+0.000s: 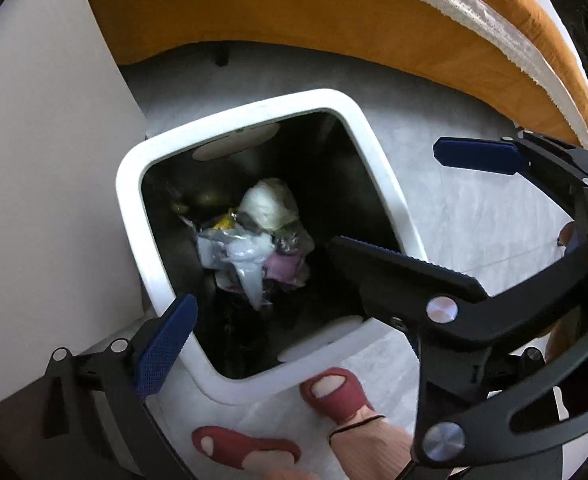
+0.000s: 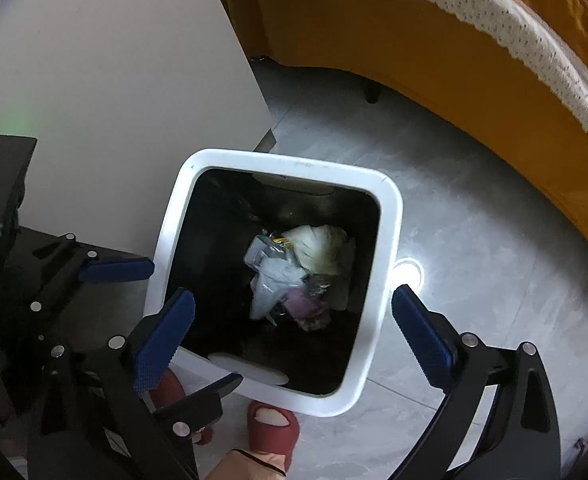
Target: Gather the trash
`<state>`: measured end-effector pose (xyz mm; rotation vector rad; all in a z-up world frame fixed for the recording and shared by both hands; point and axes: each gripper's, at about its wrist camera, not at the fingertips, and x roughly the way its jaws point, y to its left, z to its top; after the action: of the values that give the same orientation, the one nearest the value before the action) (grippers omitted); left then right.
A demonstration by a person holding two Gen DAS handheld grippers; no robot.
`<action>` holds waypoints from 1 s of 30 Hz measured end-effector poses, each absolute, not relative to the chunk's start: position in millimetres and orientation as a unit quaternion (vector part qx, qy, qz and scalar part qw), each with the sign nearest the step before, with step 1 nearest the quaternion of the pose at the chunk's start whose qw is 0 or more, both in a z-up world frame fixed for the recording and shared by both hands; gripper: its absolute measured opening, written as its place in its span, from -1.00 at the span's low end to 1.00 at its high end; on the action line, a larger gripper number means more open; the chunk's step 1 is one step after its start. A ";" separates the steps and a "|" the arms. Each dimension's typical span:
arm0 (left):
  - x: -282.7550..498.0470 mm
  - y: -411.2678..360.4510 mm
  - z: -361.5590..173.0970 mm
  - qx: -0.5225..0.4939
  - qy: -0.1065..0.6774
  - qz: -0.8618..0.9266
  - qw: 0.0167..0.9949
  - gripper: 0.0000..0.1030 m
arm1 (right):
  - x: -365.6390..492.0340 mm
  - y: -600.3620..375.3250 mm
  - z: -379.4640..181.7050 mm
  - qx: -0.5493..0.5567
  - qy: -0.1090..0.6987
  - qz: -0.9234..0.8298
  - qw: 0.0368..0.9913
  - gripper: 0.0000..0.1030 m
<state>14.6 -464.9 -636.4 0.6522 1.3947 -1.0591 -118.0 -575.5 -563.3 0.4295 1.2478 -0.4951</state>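
Trash (image 2: 298, 272) heaped in upright, open-topped bin (image 2: 390, 216).

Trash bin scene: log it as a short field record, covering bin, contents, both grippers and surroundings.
bin: white-rimmed trash bin, dark inside, standing on the grey floor
contents: crumpled trash heaped at the bottom, white, grey and pink pieces
left gripper: open, holding nothing, above the bin mouth
right gripper: open, holding nothing, fingers straddling the bin
surroundings: orange sofa behind the bin, white panel beside it
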 end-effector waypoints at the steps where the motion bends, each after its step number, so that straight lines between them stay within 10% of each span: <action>1: 15.0 -465.1 -632.1 0.278 0.601 -0.456 0.594 0.90 | -117.8 -575.0 -562.4 0.196 0.573 -0.227 0.763 0.91; 30: 19.2 -410.8 -278.3 0.204 0.476 -0.434 0.737 0.90 | -139.6 -520.5 -210.5 0.171 0.403 -0.217 0.872 0.91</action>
<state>19.2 -410.8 -278.3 0.4474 1.0463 -0.9526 -139.6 -520.5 -210.5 0.3565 0.8427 -0.4539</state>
